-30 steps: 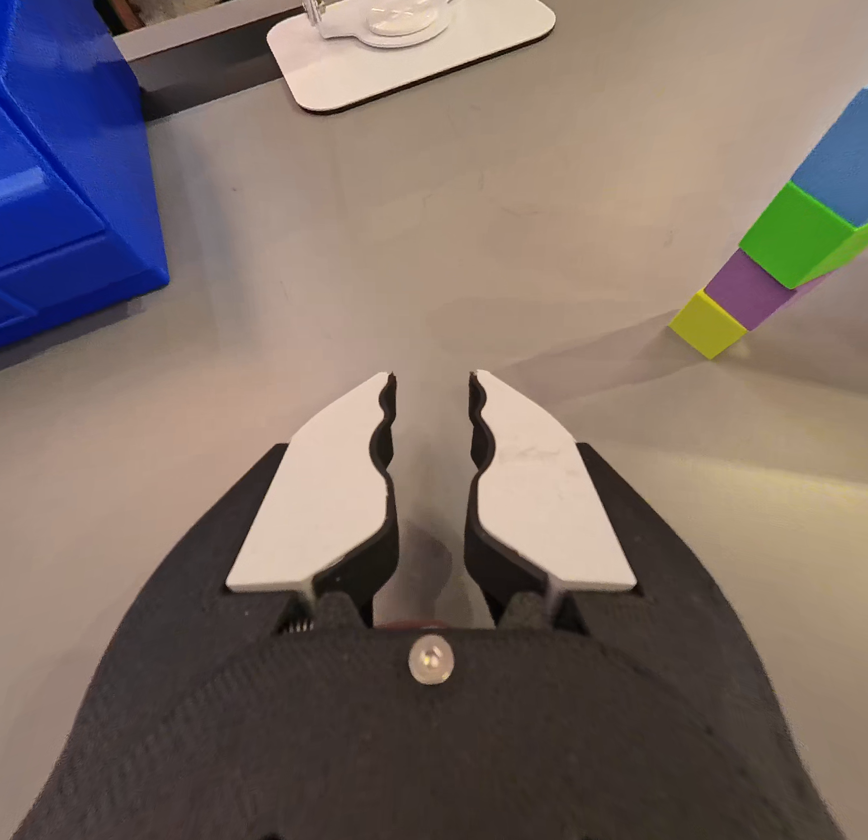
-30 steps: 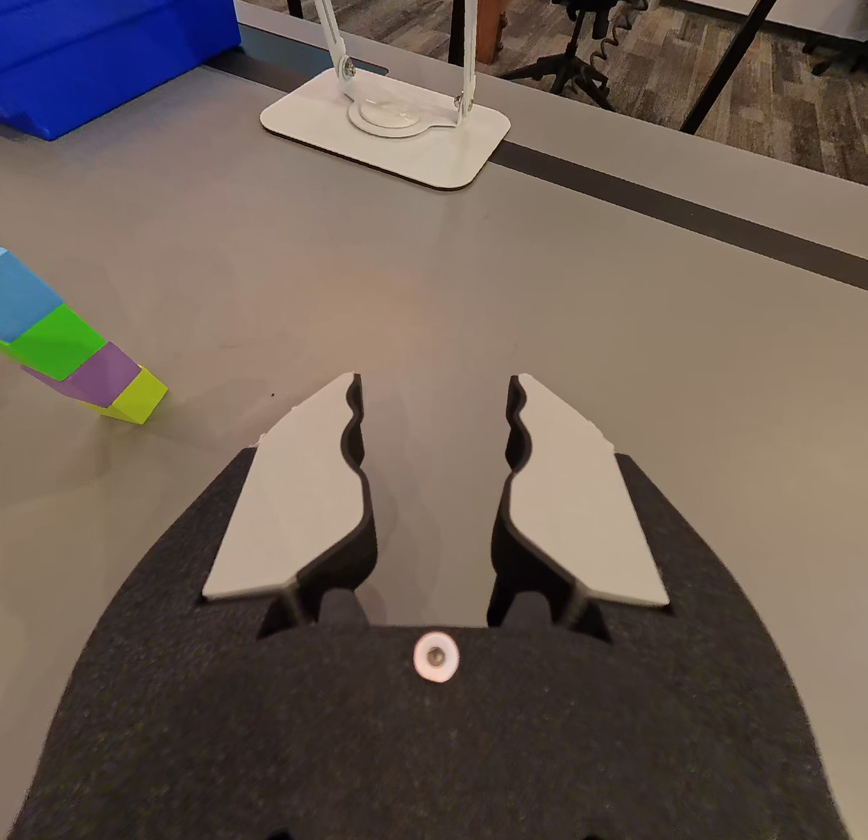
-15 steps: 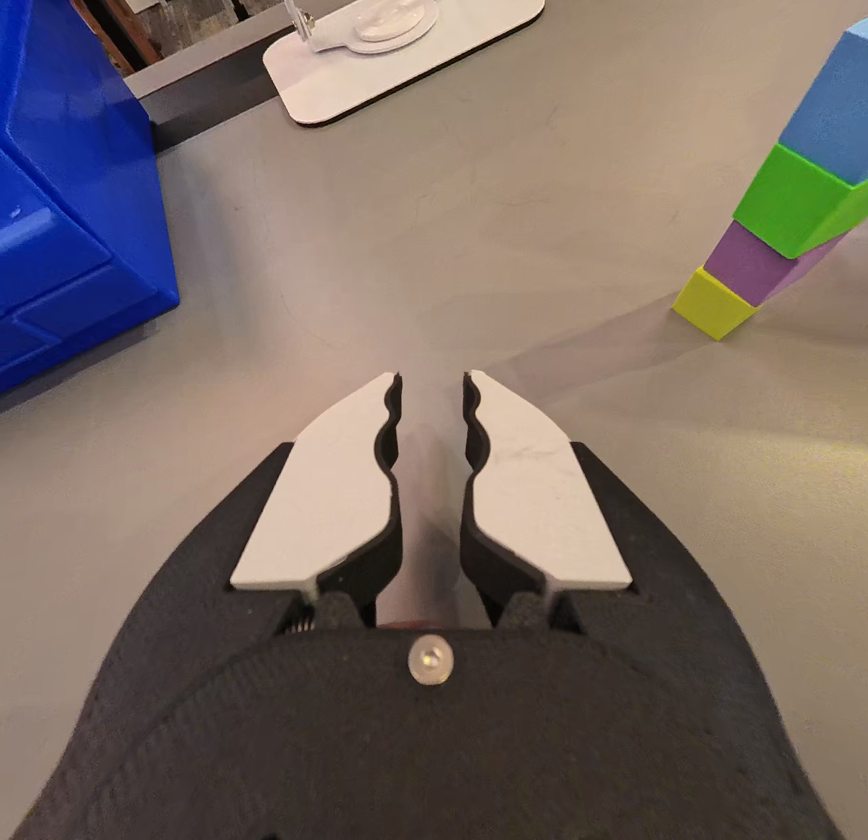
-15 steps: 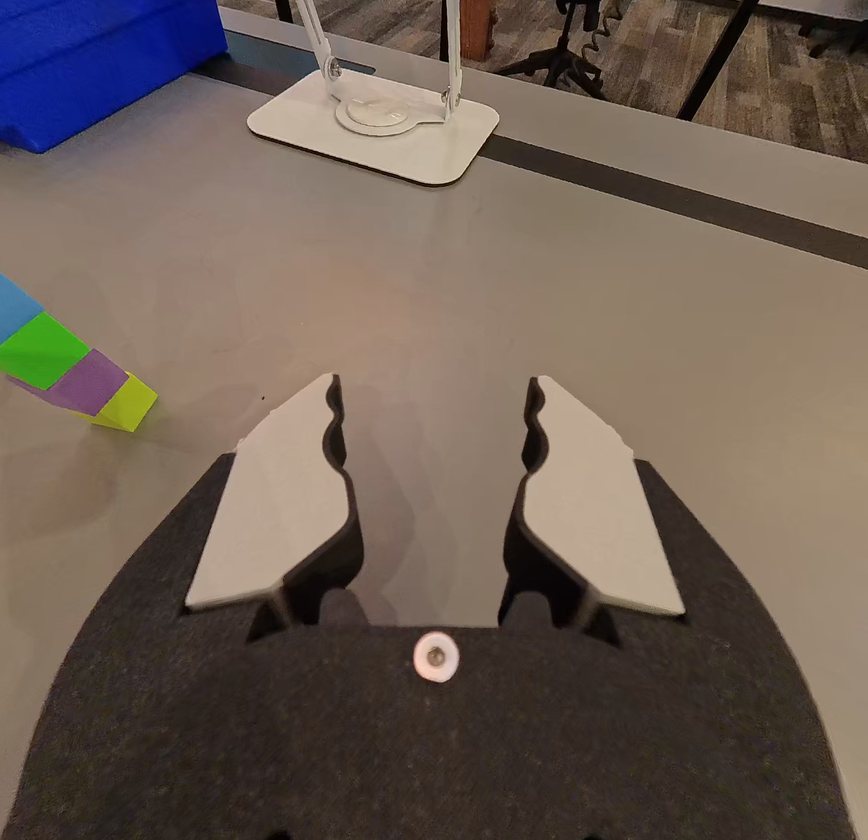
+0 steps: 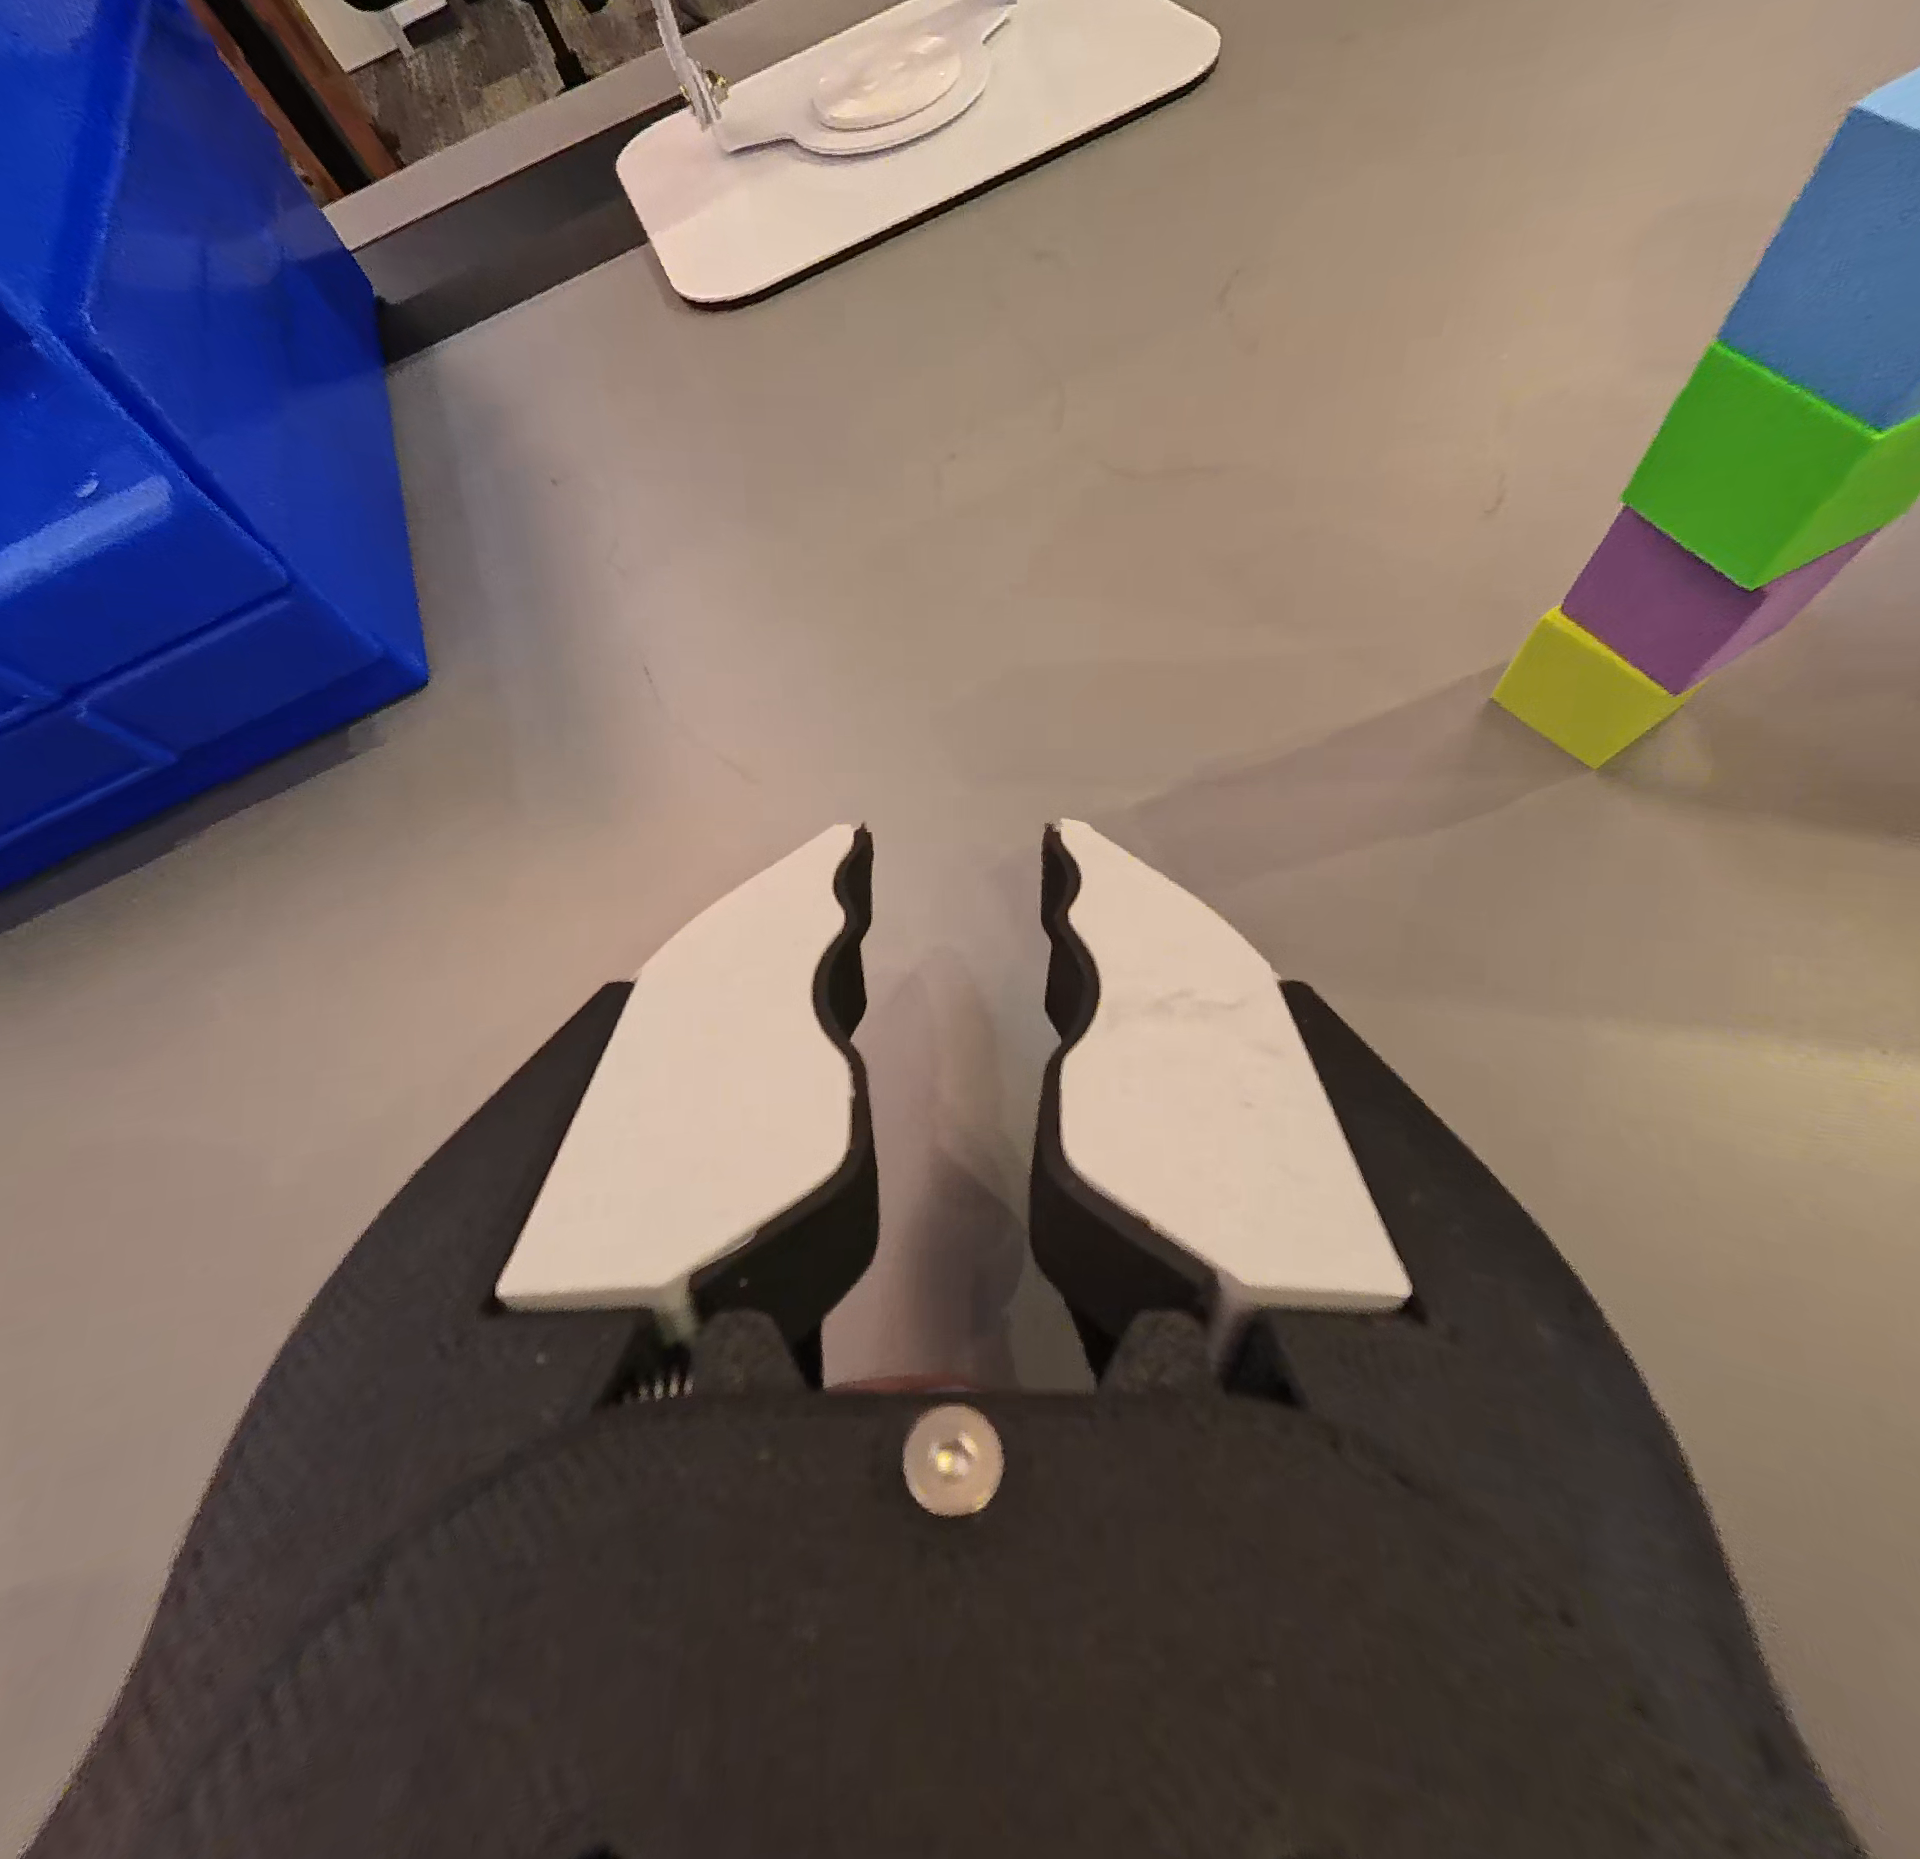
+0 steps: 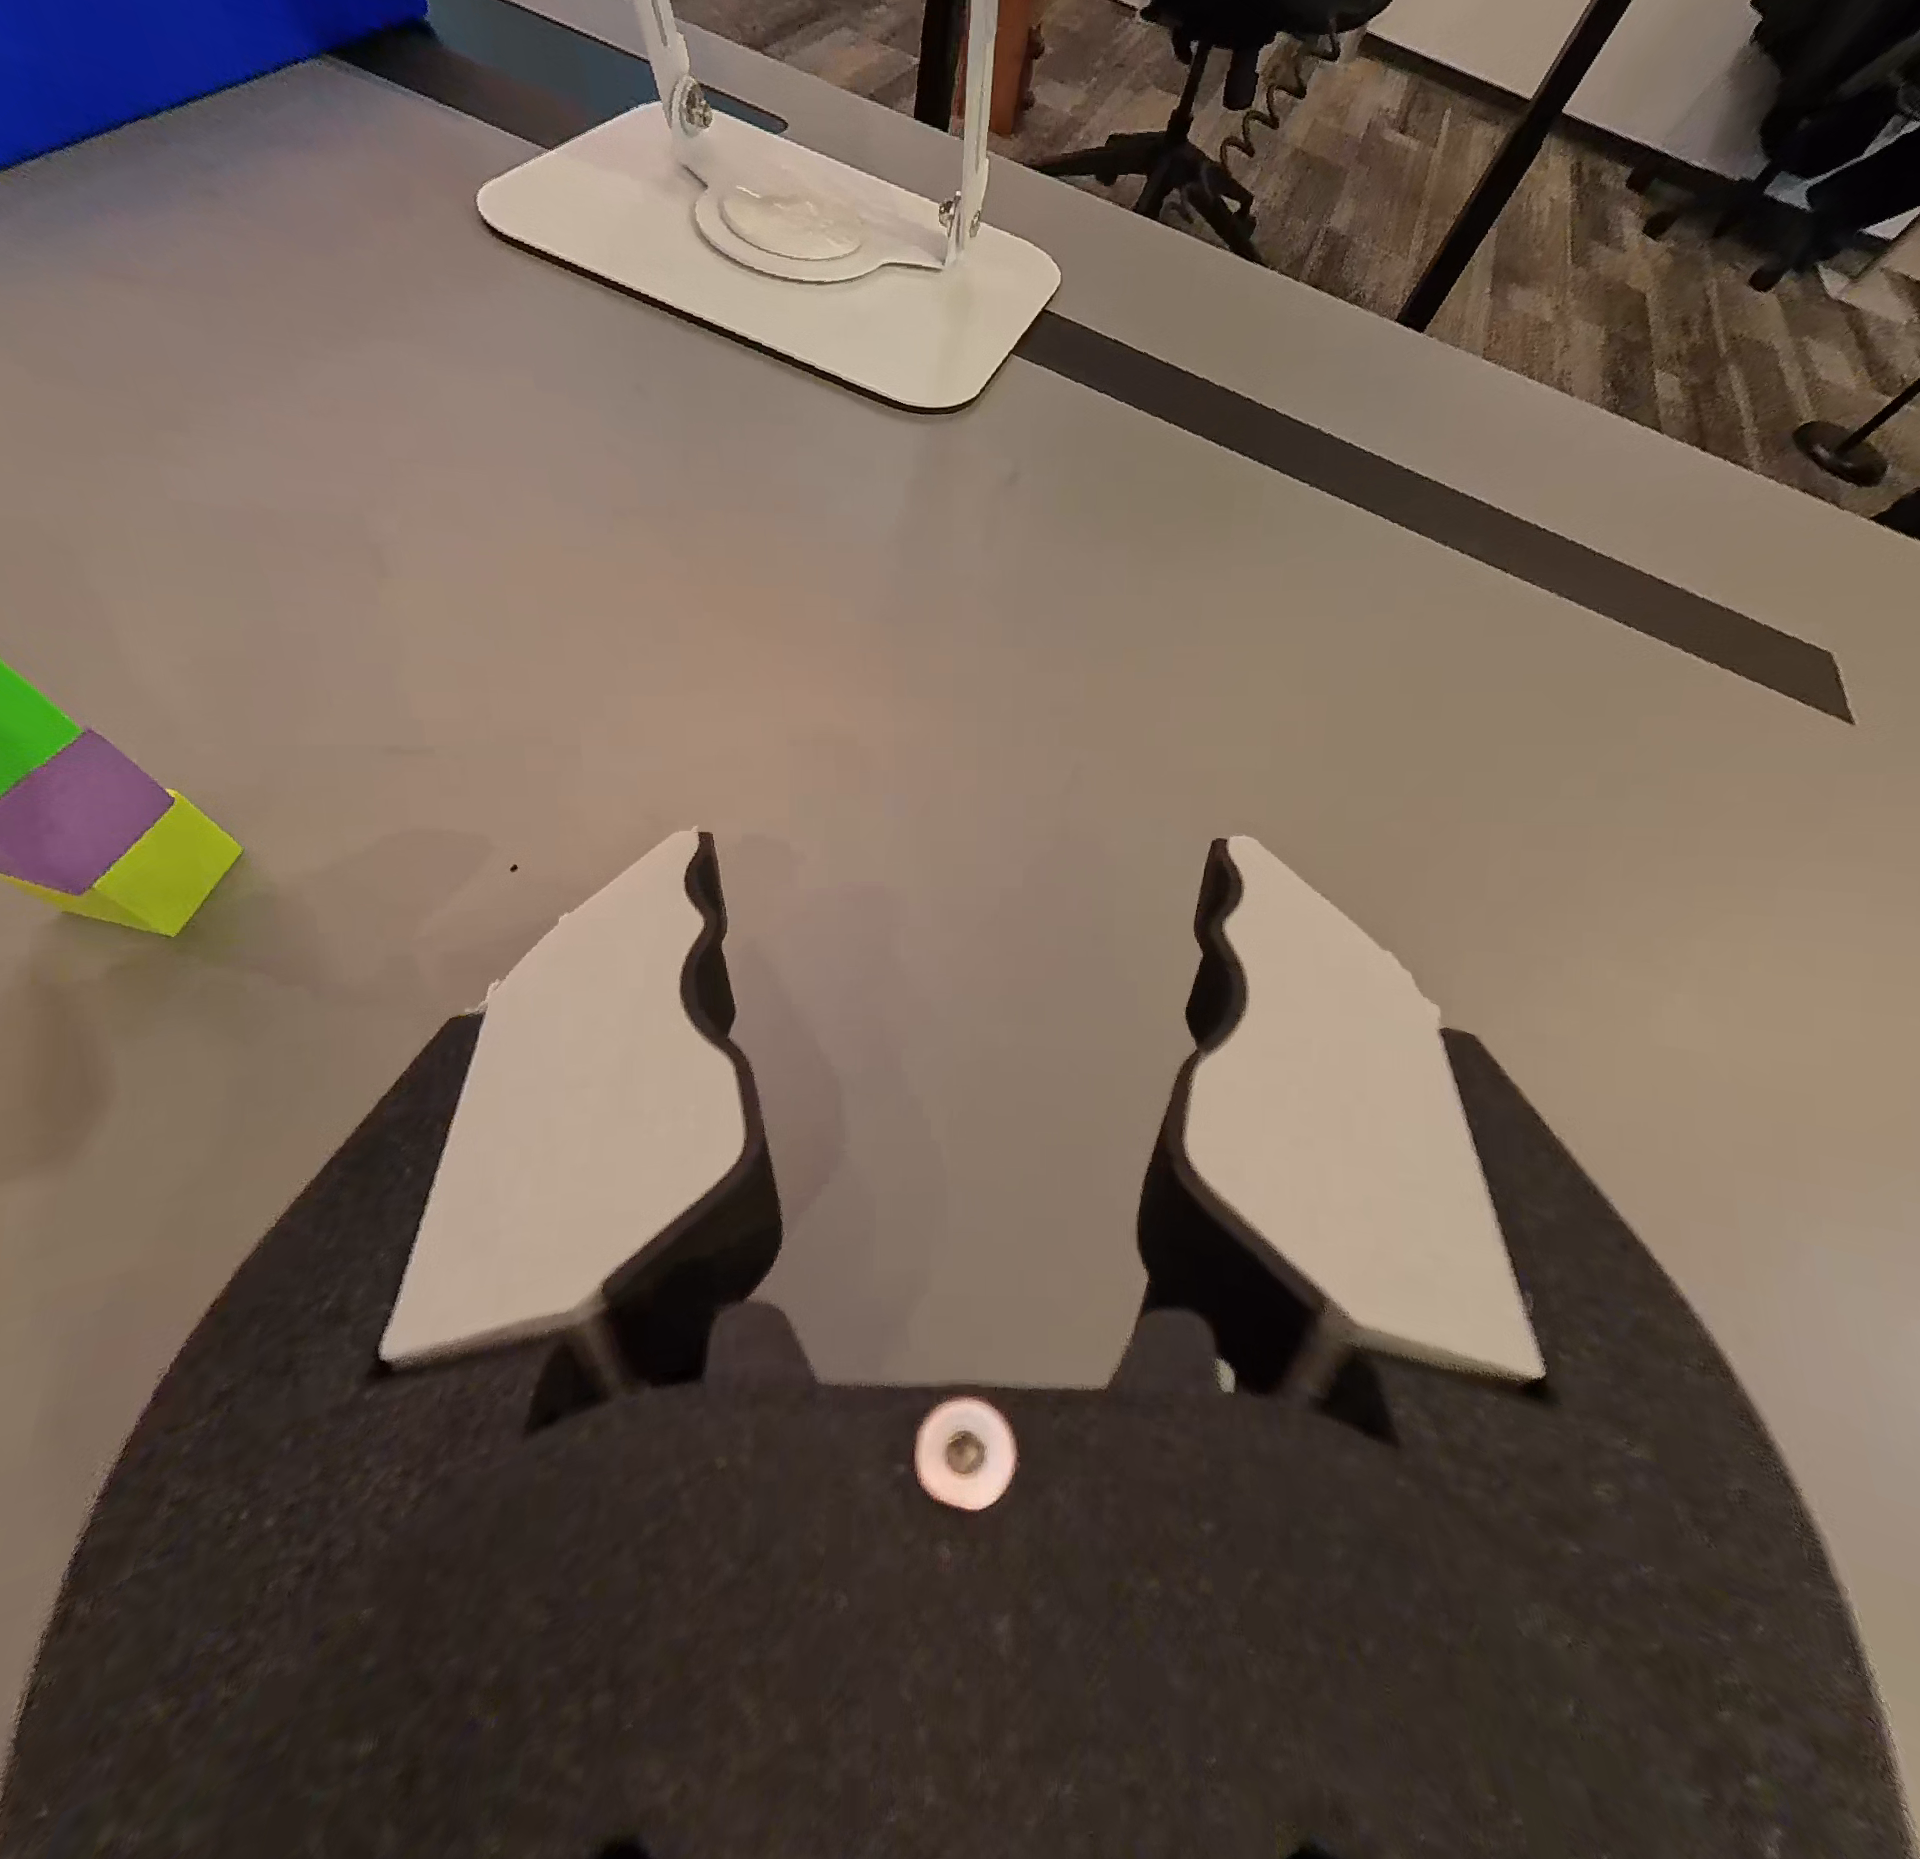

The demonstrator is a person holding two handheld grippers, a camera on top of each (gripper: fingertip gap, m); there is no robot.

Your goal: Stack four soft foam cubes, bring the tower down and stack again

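A tower of foam cubes stands on the grey table (image 5: 1039, 562): a yellow cube (image 5: 1579, 692) at the bottom, then a purple cube (image 5: 1662, 604), a green cube (image 5: 1787, 469) and a blue cube (image 5: 1839, 271) on top. It is at the right edge of the left wrist view. In the right wrist view only the yellow cube (image 6: 166, 874), purple cube (image 6: 73, 812) and a bit of the green cube (image 6: 26, 718) show at the left edge. My left gripper (image 5: 956, 833) is open a little and empty. My right gripper (image 6: 961, 843) is wide open and empty. Both are away from the tower.
A blue bin (image 5: 156, 459) stands at the left, also in the right wrist view (image 6: 187, 22). A white lamp base (image 5: 914, 116) sits at the back of the table, also in the right wrist view (image 6: 769, 251). Office chairs (image 6: 1226, 64) stand beyond the table. My left tips are roughly 10 cm from the purple cube (image 5: 1662, 604).
My right gripper's fingers have spread much wider, with nothing between them. My left gripper's fingers narrowed slightly, then reopened. Both grippers have drawn back, and the tower has slid toward the view edges.
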